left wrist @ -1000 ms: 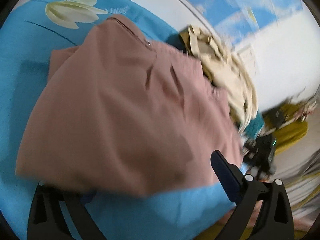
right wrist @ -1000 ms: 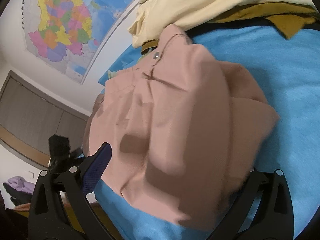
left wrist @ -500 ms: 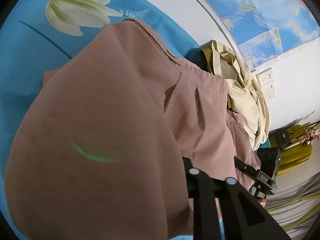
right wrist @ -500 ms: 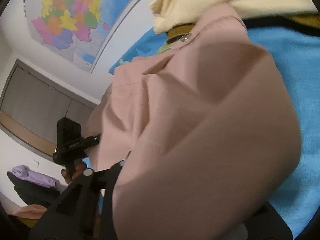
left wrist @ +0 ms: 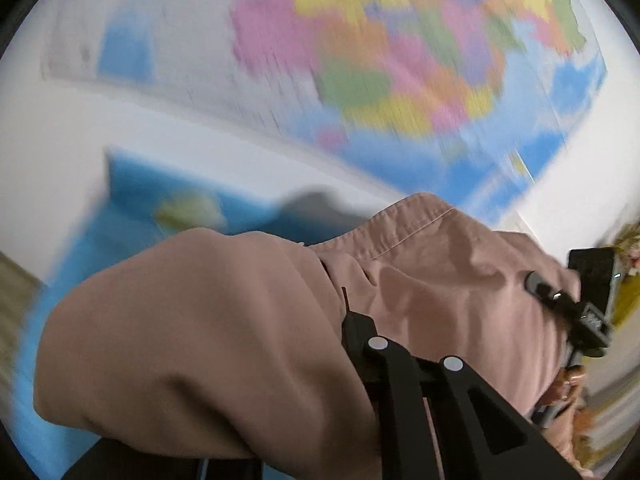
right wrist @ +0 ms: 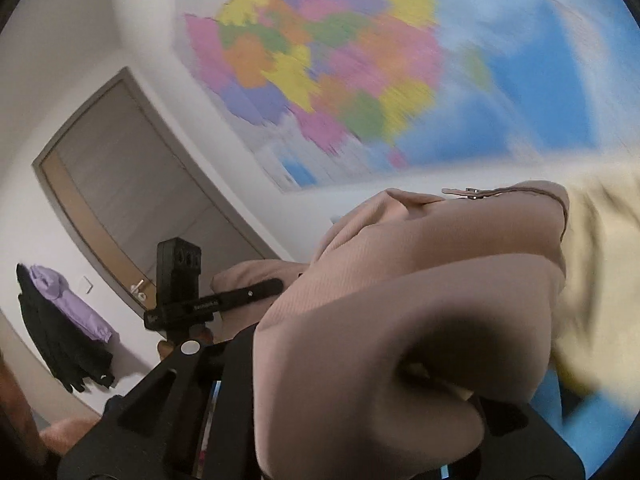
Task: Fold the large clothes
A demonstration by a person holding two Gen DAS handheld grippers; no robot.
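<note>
Left wrist view
- Garment: dusty-pink trousers (left wrist: 224, 340), held up off the blue bedsheet (left wrist: 132, 216); the cloth bulges in one big rounded fold on the left, and the stitched waistband runs along the top edge toward the right.
- Where it is: in the air above the bed, in front of the white wall and the wall map (left wrist: 400, 52); the sheet's near corner shows only at the left, blurred.
- Left gripper (left wrist: 352, 320): jaws narrow and closing, pinching the pink cloth, which drapes over them.
- Right gripper (left wrist: 568, 308): seen at the right edge, gripping the far side of the waist.
- Change: a second ago the trousers lay flat on the sheet with the jaws wide; now they are lifted and the wall fills the background.

Right wrist view
- Garment: the trousers (right wrist: 400, 340) hang bunched in thick folds, with a metal clasp at the top of the waistband; a pale-yellow cloth (right wrist: 600, 260) lies blurred behind.
- Right gripper (right wrist: 256, 344): jaws narrow and closing on the pink cloth, mostly buried under it.
- Left gripper (right wrist: 276, 286): across the cloth, clamped on the other side of the waist.
- Background: a grey door (right wrist: 120, 184), clothes hanging by it, the map.
- Change: earlier the bed filled this view; now almost only wall shows.
</note>
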